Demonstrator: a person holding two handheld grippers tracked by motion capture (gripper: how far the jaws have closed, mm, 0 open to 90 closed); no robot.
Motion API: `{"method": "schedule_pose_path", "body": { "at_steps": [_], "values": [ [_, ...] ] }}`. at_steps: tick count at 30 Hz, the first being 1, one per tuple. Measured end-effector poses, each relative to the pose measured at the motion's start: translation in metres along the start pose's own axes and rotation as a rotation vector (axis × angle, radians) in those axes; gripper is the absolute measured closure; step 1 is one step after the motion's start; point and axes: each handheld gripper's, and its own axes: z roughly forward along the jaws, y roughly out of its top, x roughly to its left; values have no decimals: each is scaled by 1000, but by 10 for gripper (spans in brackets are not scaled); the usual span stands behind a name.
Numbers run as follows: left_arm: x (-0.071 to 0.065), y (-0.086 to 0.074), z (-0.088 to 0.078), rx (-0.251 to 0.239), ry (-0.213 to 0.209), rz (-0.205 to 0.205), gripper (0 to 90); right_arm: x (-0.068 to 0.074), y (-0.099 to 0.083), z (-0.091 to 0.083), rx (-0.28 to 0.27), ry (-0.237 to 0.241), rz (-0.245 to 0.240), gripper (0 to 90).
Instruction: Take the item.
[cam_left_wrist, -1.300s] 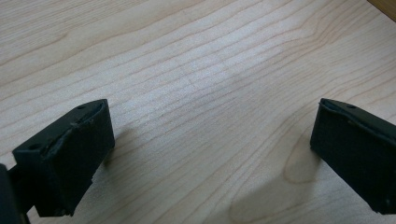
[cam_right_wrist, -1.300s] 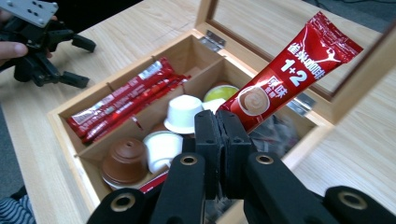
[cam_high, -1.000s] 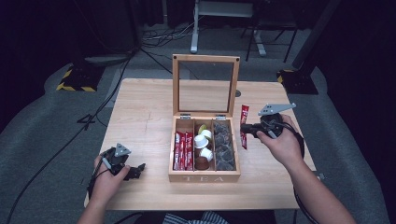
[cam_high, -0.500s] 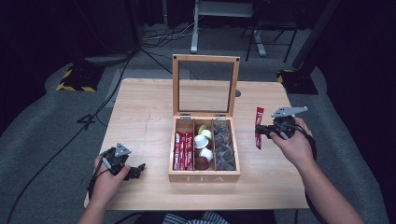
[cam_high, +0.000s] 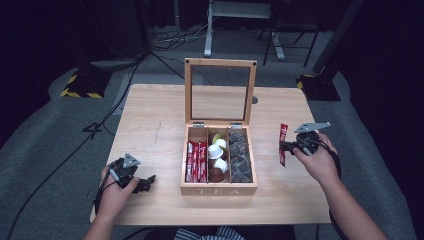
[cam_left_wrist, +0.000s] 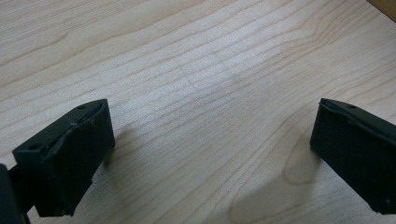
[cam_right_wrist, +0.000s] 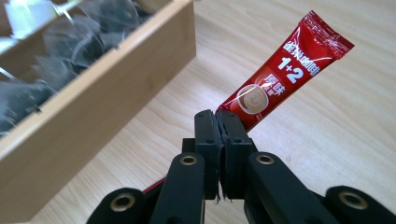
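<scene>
Beside the tea box (cam_high: 219, 189), out on the bare table (cam_high: 155, 125) to its right, my right hand-held gripper (cam_high: 286, 147) was clenched on a red coffee sachet (cam_high: 283, 144), nipping it near the lower half so most of its length stood clear above the jaws. I judged that grip suited a thin, floppy stick: held by a narrow pinch, it stayed stiff enough to carry without creasing. The sachet (cam_right_wrist: 280, 77) hung just off the table, close to the box's outer wall (cam_right_wrist: 93, 112) but apart from it. My left hand-held gripper (cam_high: 142, 183) rested near the table's front left corner, released, its jaws wide over bare wood (cam_left_wrist: 196, 93) with nothing between them; I took it as parked out of the way.

The box's lid stood upright, so the three compartments lay open: more red sachets (cam_high: 197, 161) at left, small cups in the middle, dark bags at right. The sachet's lower end was hidden behind the jaws, and I couldn't read the cups' labels.
</scene>
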Motion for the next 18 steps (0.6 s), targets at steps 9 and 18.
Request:
{"method": "schedule_pose_path", "body": {
  "at_steps": [9,18],
  "values": [
    [0,0,0,0,0,0,0,-4,-22,11,-37,19,69,880],
    [0,0,0,0,0,1,0,-7,-40,26,-33,60,139,880]
  ]
}}
